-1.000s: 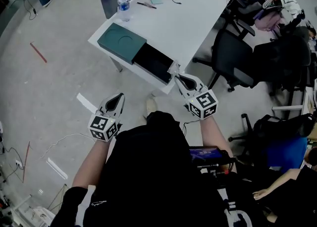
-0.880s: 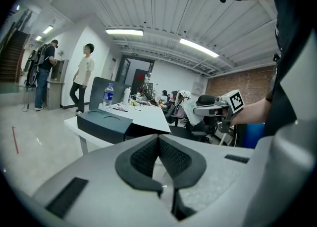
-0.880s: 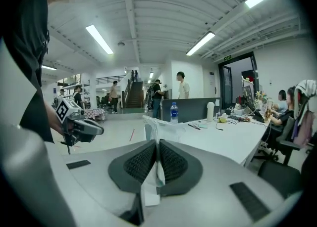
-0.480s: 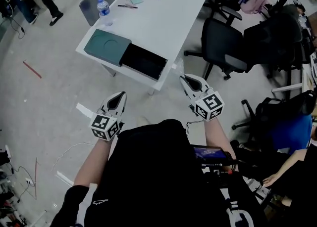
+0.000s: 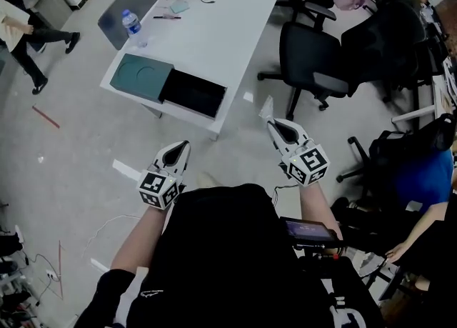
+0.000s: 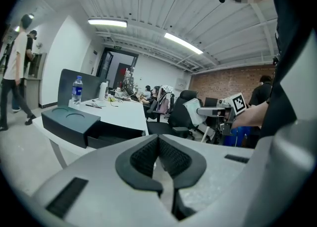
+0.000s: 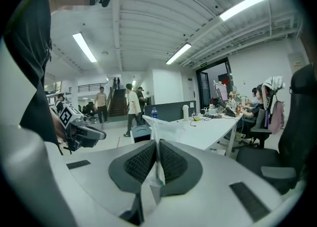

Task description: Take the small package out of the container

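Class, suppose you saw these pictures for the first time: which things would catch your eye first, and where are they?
First comes the small clear package, pinched in the right gripper over the floor, short of the white table. Next is the dark green container at the table's near end, its black drawer pulled open. The left gripper is shut and empty.

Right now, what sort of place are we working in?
Most likely a shared open-plan office or lab: a long white table, black swivel chairs beside it, and people seated at desks under strip ceiling lights.
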Motion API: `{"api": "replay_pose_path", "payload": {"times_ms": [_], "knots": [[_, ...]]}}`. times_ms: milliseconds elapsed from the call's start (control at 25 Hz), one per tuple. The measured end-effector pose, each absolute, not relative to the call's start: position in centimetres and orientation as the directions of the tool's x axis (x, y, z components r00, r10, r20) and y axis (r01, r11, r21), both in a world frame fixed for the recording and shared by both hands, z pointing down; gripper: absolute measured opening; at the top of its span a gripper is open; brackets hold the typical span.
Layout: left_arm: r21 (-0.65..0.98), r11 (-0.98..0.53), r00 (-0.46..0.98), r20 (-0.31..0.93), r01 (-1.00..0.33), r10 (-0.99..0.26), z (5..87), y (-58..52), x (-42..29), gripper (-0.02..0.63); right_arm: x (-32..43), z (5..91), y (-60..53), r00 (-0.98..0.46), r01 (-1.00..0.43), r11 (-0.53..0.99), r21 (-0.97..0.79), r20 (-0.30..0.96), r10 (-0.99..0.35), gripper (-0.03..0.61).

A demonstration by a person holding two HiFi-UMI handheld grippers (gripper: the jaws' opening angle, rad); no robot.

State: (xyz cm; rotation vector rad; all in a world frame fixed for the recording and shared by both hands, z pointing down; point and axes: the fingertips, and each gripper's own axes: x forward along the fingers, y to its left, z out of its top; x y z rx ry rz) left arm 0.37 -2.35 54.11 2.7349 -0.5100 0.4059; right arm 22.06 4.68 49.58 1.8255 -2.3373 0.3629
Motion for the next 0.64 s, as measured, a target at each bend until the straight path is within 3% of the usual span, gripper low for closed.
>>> {"api": "replay_pose_path", "payload": {"times_ms": [640], "knots": [[0.263, -0.885, 0.894, 0.346, -0.383, -0.284, 53.8, 2.6, 5.0, 0.009, 26.3, 50.0, 12.0, -0.233, -0.97, 0.204, -0.133, 0.264, -0.936, 0.042]]}}
